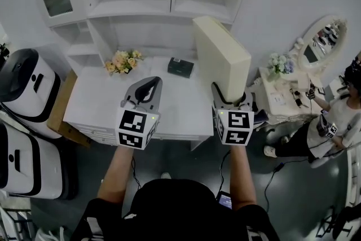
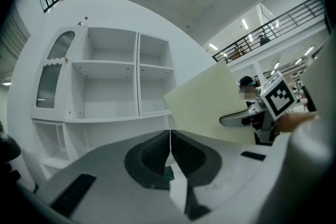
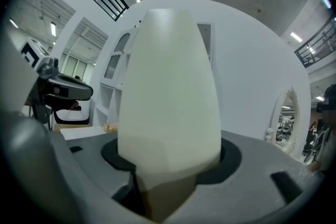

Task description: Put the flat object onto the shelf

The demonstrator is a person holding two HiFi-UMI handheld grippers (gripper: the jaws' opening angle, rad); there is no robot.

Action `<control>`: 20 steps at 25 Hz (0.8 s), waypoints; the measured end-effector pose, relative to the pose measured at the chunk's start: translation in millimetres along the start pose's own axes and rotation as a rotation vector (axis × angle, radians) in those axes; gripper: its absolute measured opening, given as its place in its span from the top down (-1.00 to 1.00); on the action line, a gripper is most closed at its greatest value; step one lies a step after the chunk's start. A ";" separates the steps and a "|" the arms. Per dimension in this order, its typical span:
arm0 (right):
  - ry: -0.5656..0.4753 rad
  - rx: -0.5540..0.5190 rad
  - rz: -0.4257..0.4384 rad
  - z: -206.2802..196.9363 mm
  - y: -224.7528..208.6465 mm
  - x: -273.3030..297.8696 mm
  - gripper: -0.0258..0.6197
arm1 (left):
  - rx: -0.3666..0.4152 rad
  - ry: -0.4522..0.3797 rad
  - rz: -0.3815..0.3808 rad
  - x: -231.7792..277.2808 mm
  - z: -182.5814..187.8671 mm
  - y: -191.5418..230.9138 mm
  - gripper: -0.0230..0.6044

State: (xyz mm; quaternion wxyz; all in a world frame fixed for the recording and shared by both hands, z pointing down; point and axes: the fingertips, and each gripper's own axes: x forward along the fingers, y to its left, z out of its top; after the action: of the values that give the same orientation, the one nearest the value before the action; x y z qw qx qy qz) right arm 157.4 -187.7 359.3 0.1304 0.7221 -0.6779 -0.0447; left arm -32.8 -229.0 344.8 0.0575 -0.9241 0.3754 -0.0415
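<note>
The flat object is a thick cream board (image 1: pixel 221 57), standing on edge above the right end of the white desk (image 1: pixel 98 100). My right gripper (image 1: pixel 229 97) is shut on its lower edge; in the right gripper view the board (image 3: pixel 169 86) fills the middle and rises out of the jaws (image 3: pixel 167 186). My left gripper (image 1: pixel 148 84) hovers over the desk's middle, shut with nothing in it; its pads meet (image 2: pixel 170 148). The white shelf unit (image 1: pixel 135 6) with bare compartments (image 2: pixel 109 63) stands behind the desk. From the left gripper view, the board (image 2: pixel 210 107) is to the right.
On the desk's back lie a flower bunch (image 1: pixel 122 61) and a dark box (image 1: pixel 180 67). White rounded appliances (image 1: pixel 25 87) and a cardboard box (image 1: pixel 61 109) stand at the left. At the right are a side table with an oval mirror (image 1: pixel 321 42) and a seated person (image 1: pixel 333 124).
</note>
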 end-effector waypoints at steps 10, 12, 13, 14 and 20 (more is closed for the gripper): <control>0.012 -0.019 -0.028 -3.1 3.3 12.6 0.05 | 0.005 -0.005 -0.040 12.5 -7.0 7.8 0.90; 0.011 -0.031 -0.028 -0.6 4.4 15.5 0.05 | 0.006 -0.006 -0.042 14.7 -8.2 8.5 0.90; 0.010 -0.037 -0.027 0.7 4.7 16.9 0.05 | 0.006 -0.006 -0.045 16.2 -8.7 8.2 0.90; 0.010 -0.044 -0.029 1.8 4.5 18.1 0.05 | 0.006 -0.006 -0.048 18.0 -9.1 7.4 0.90; 0.009 -0.087 -0.031 12.3 0.6 27.9 0.05 | 0.009 -0.017 -0.058 31.0 -3.5 4.9 0.90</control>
State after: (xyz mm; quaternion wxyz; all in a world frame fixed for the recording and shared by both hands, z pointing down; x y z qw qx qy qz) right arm 156.0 -217.0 350.8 0.1640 0.7264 -0.6635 -0.0726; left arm -14.4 -254.3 348.7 0.0634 -0.9347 0.3478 -0.0370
